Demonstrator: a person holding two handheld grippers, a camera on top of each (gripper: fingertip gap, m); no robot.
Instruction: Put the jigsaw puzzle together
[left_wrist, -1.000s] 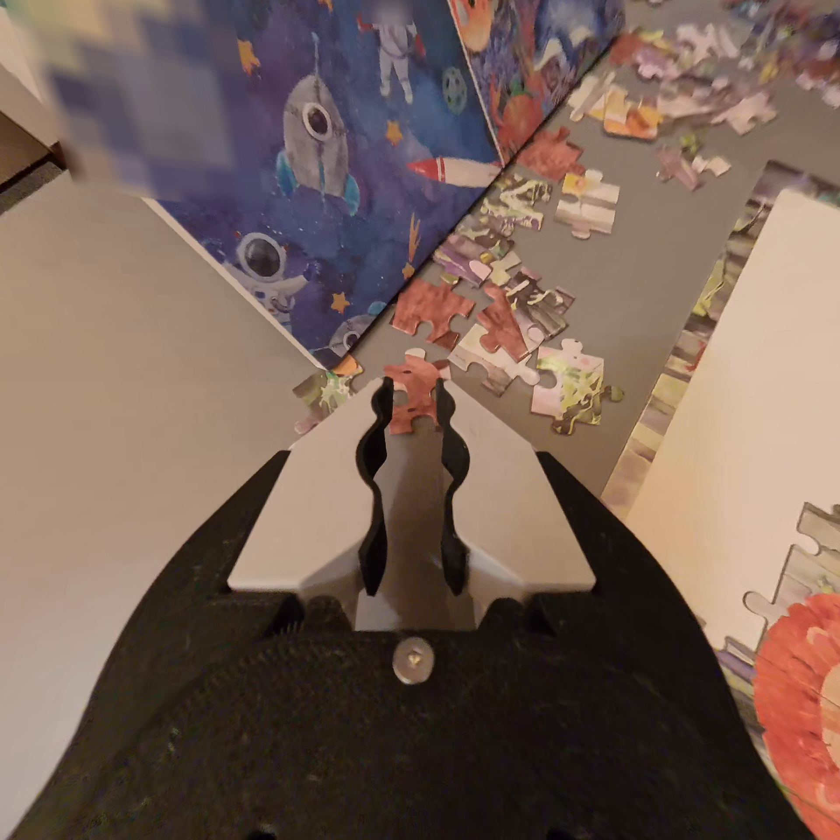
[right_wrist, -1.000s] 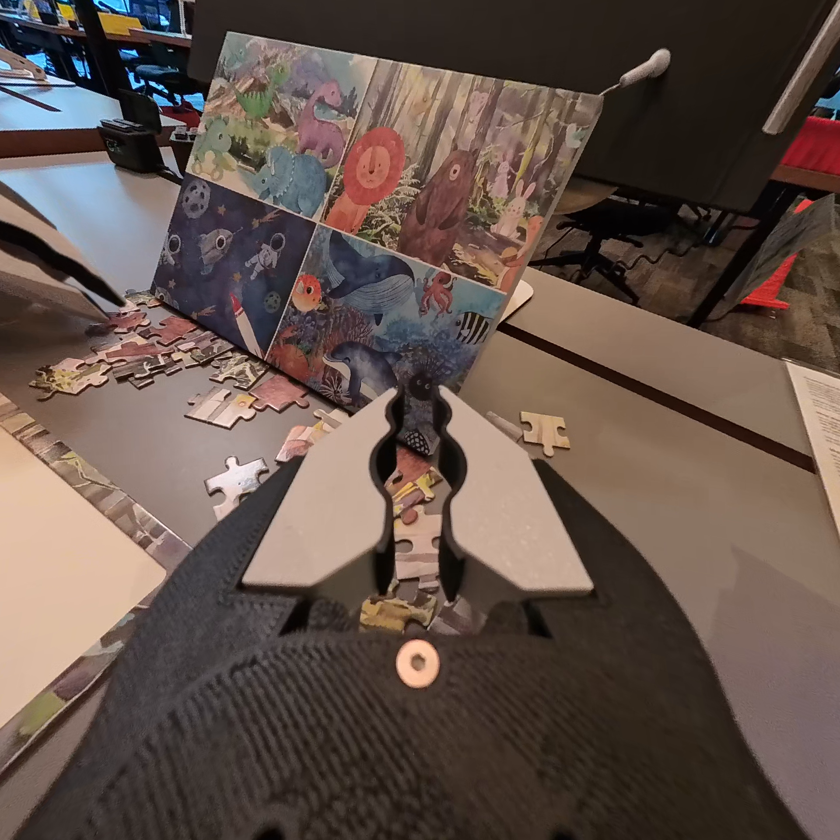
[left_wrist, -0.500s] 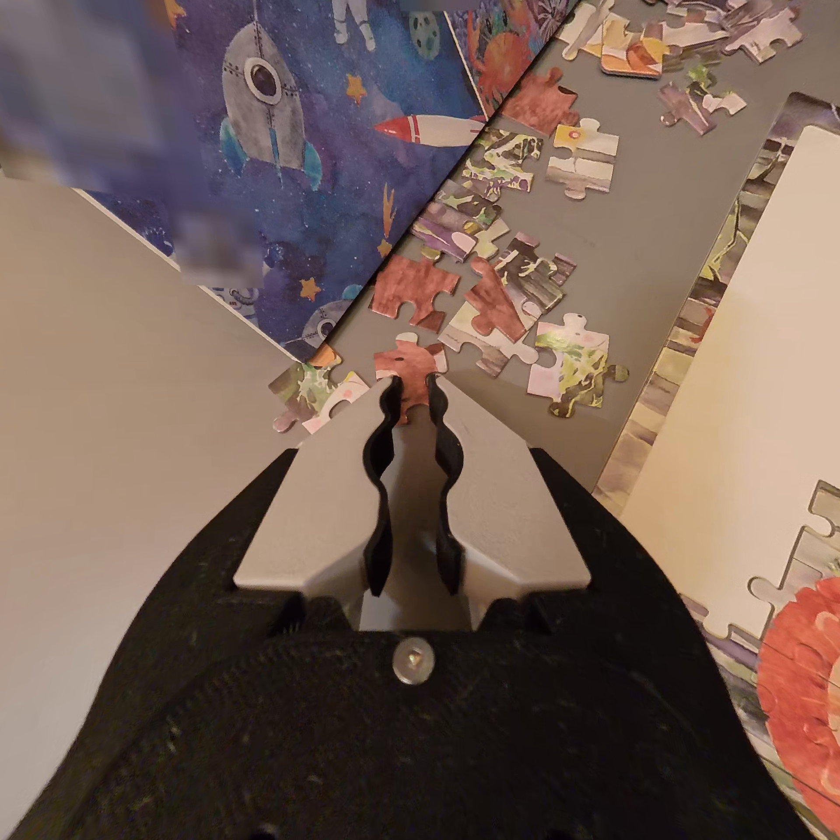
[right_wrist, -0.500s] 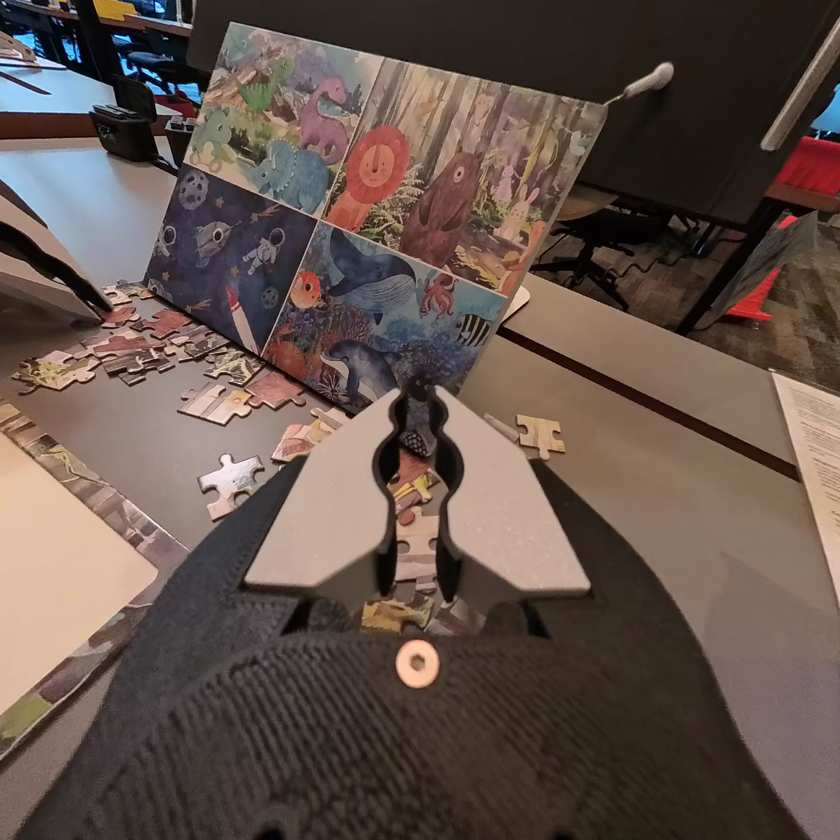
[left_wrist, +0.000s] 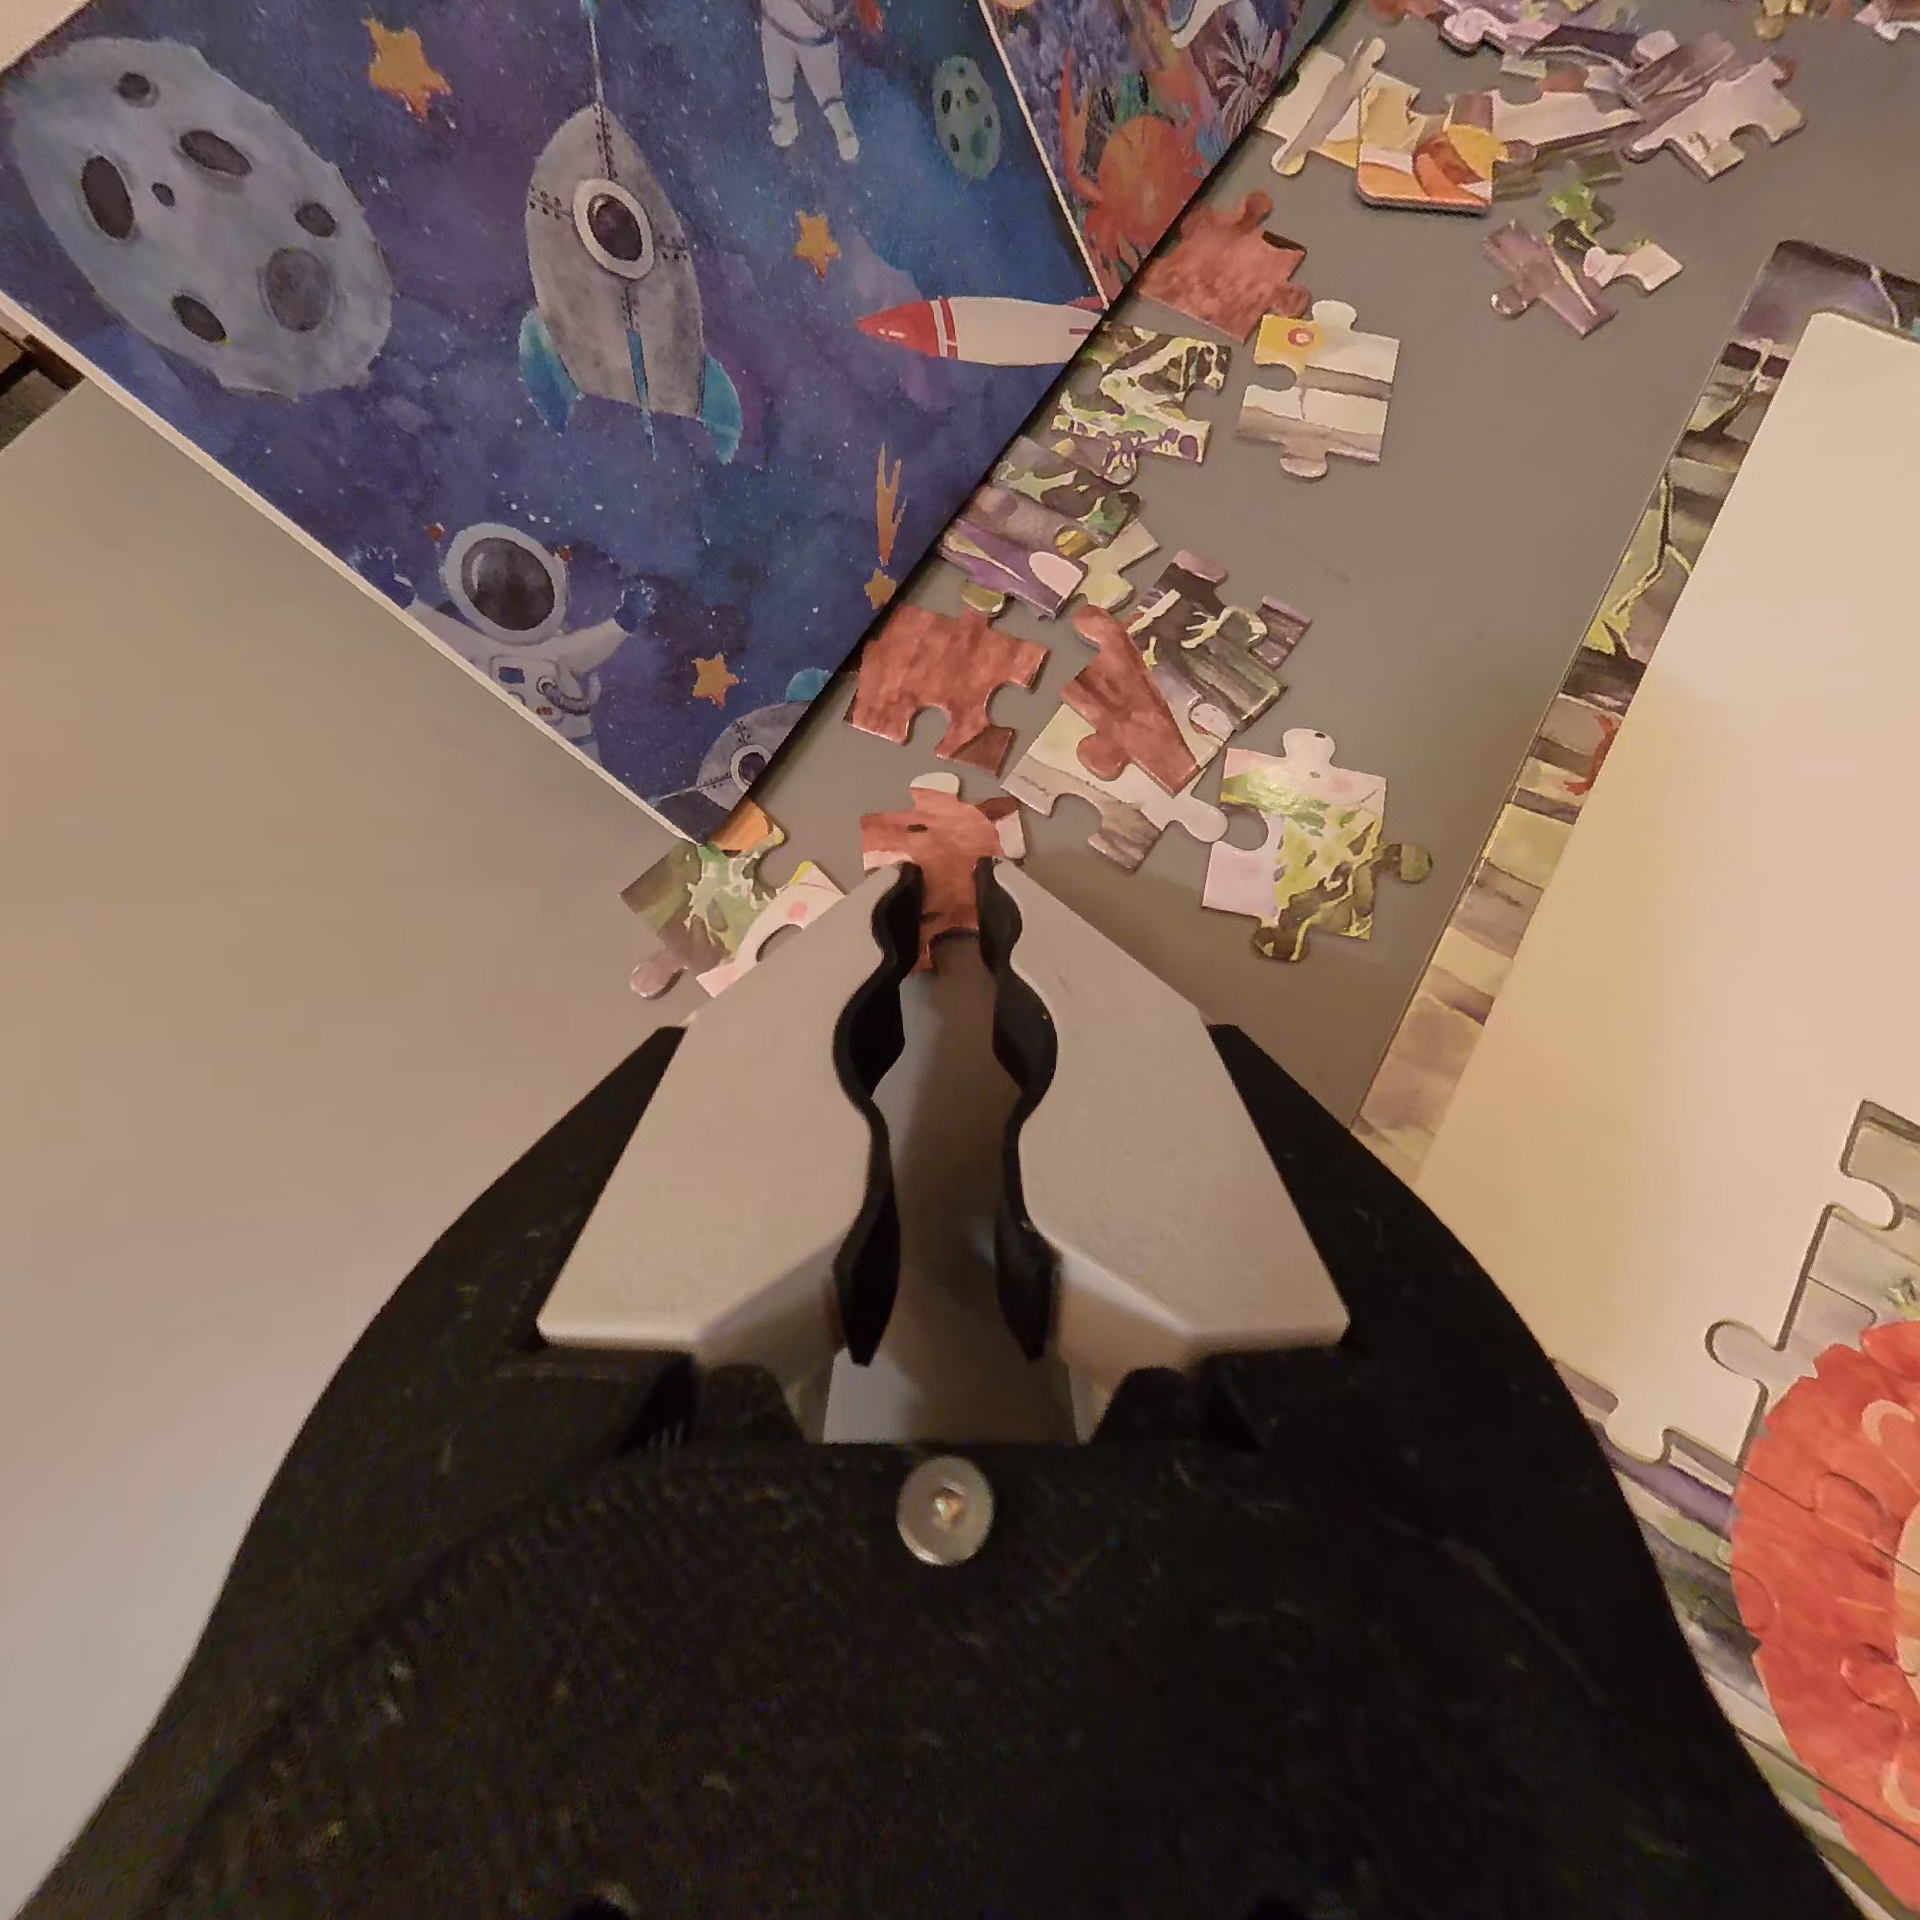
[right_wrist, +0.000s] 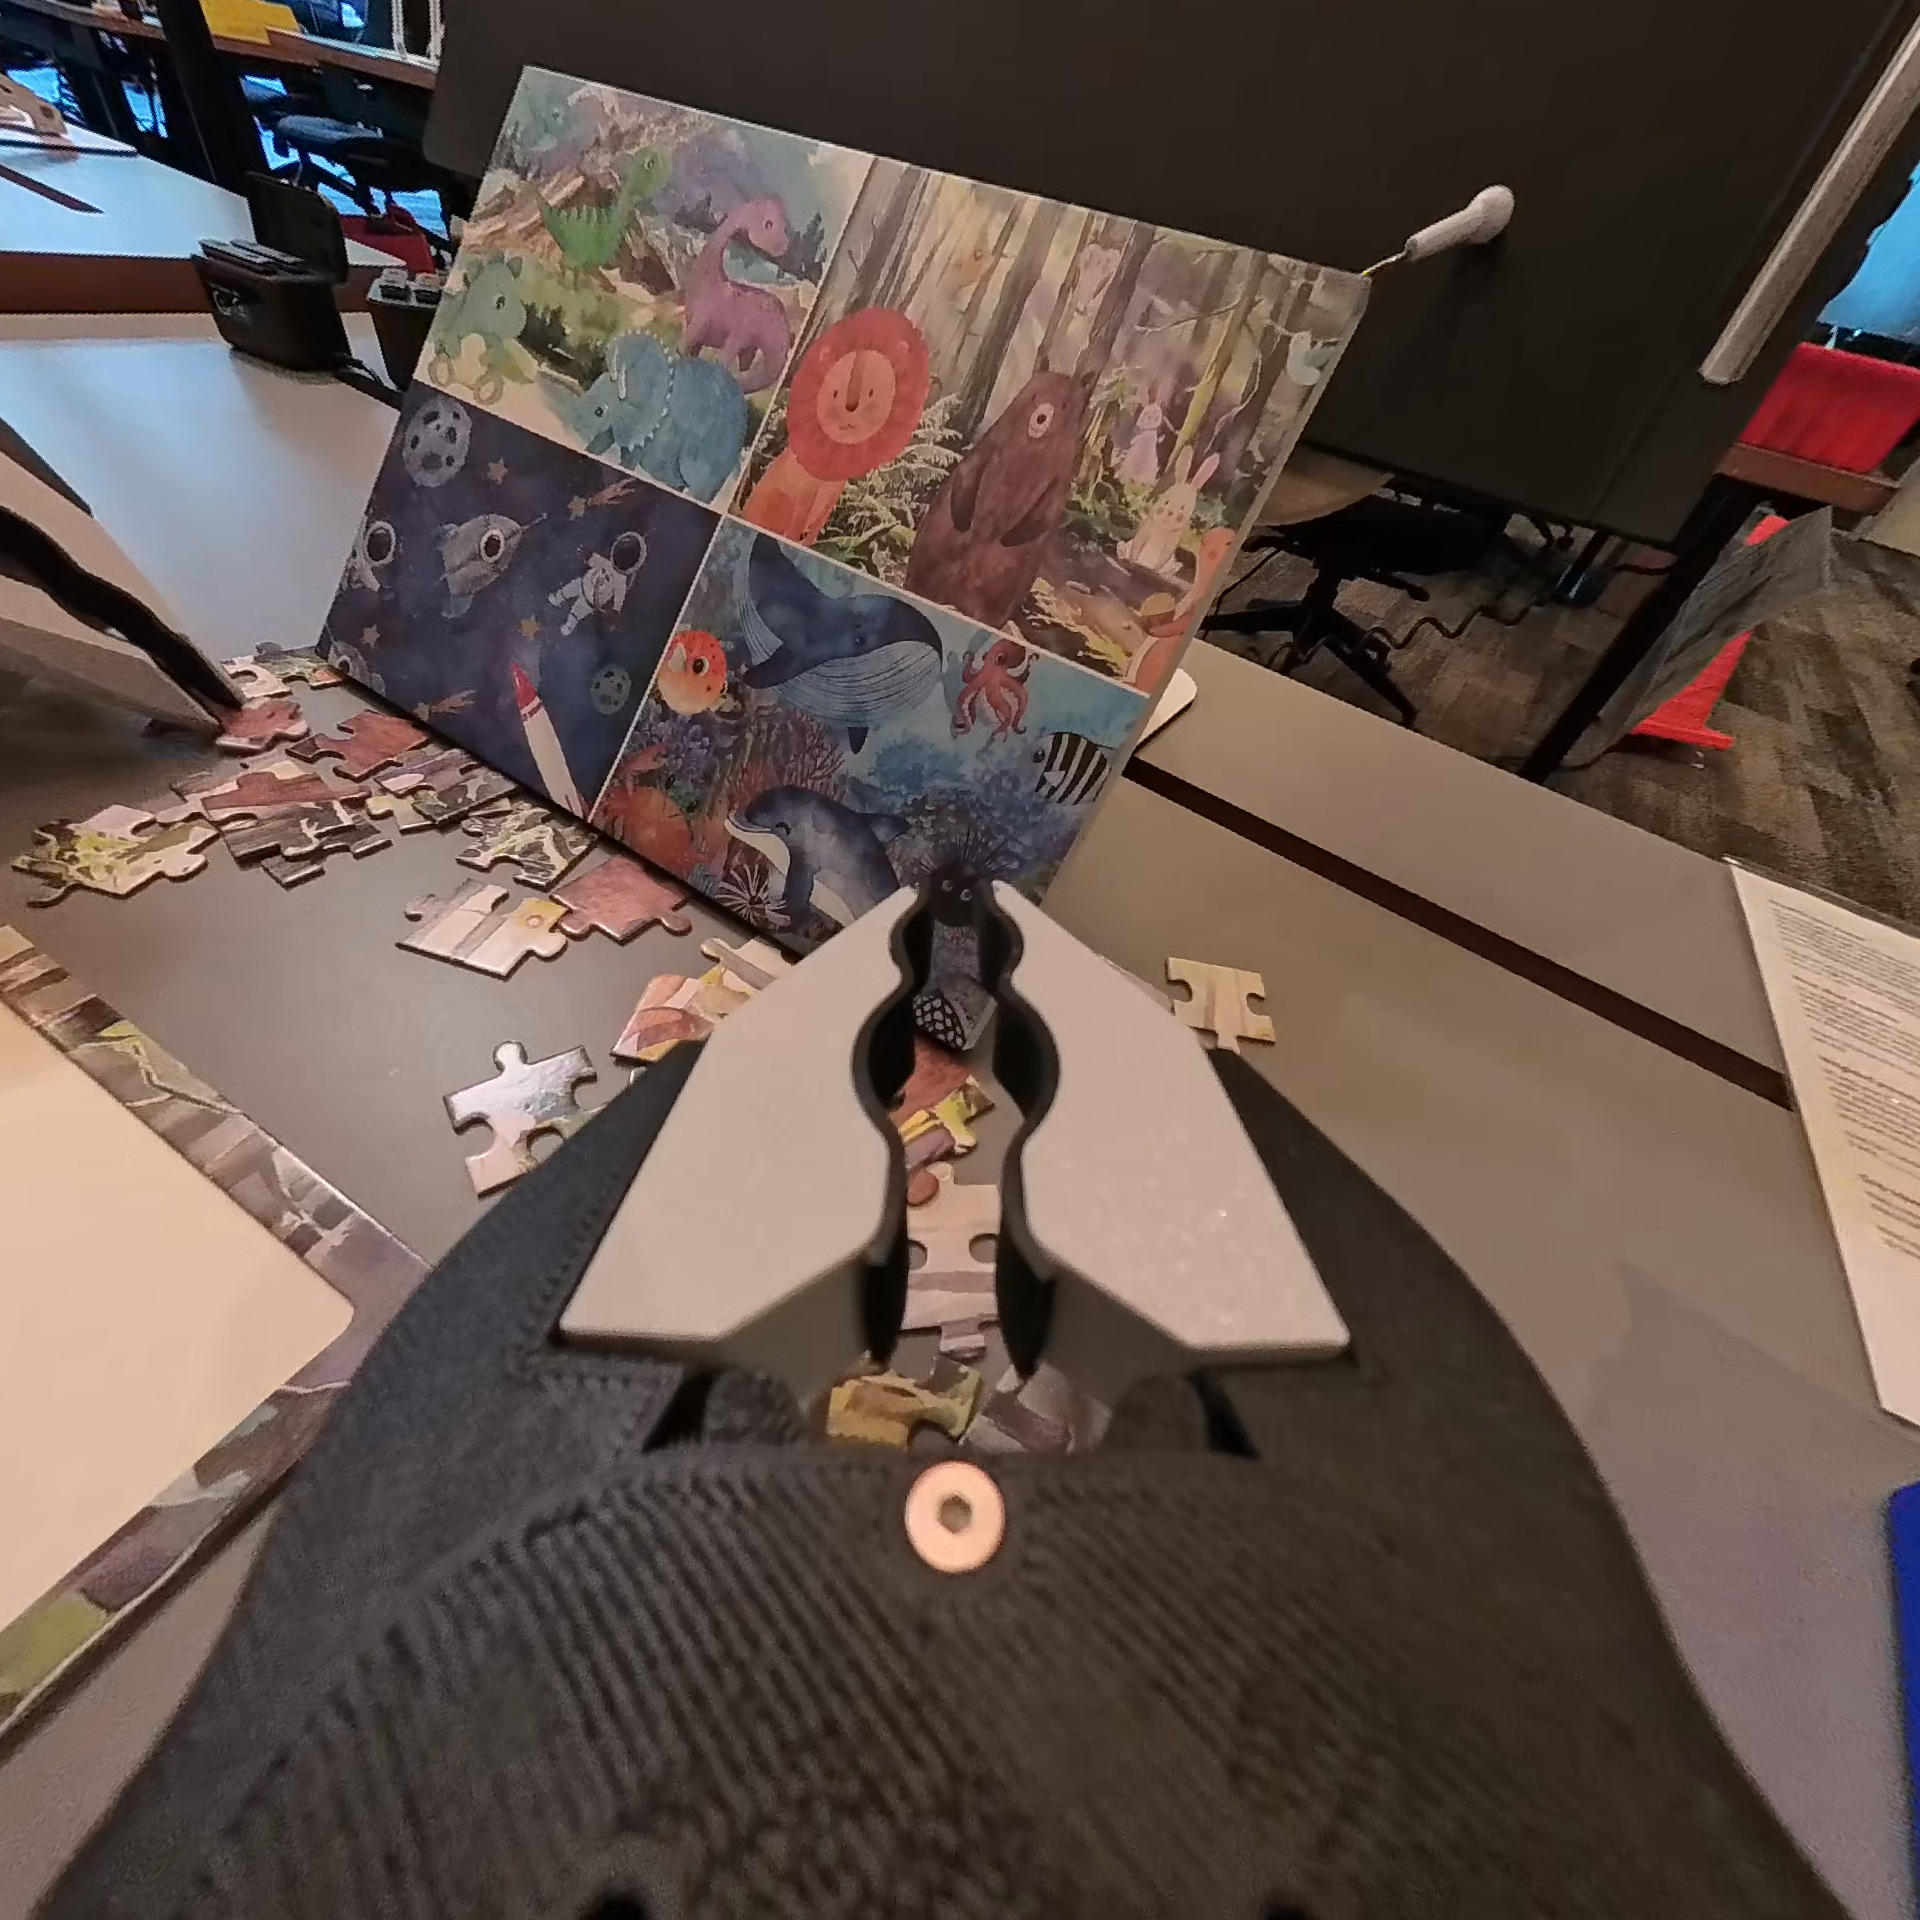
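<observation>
My left gripper (left_wrist: 943, 885) is down at the table, shut on a brown puzzle piece (left_wrist: 940, 831) whose lower tab sits between the jaws. More loose pieces (left_wrist: 1143, 665) lie just beyond it, along the foot of the propped picture board (left_wrist: 520, 364). The puzzle tray (left_wrist: 1507, 883) lies to the right, with a joined lion part (left_wrist: 1849, 1558) in its near corner. My right gripper (right_wrist: 956, 914) hovers above other loose pieces (right_wrist: 945, 1236), its jaws narrowly apart and empty. The left gripper also shows in the right wrist view (right_wrist: 104, 644) at the far left.
The picture board (right_wrist: 831, 520) stands tilted on the grey table. A single piece (right_wrist: 1221, 1000) lies right of my right gripper. A printed sheet (right_wrist: 1839, 1091) and a blue object (right_wrist: 1901, 1621) lie at the right edge. Office chairs and desks stand beyond. My hands' fingertips stand some 30 cm from each other.
My left gripper has moved forward and lower toward the board, and its jaws have narrowed onto the brown piece. My right gripper has shifted only slightly.
</observation>
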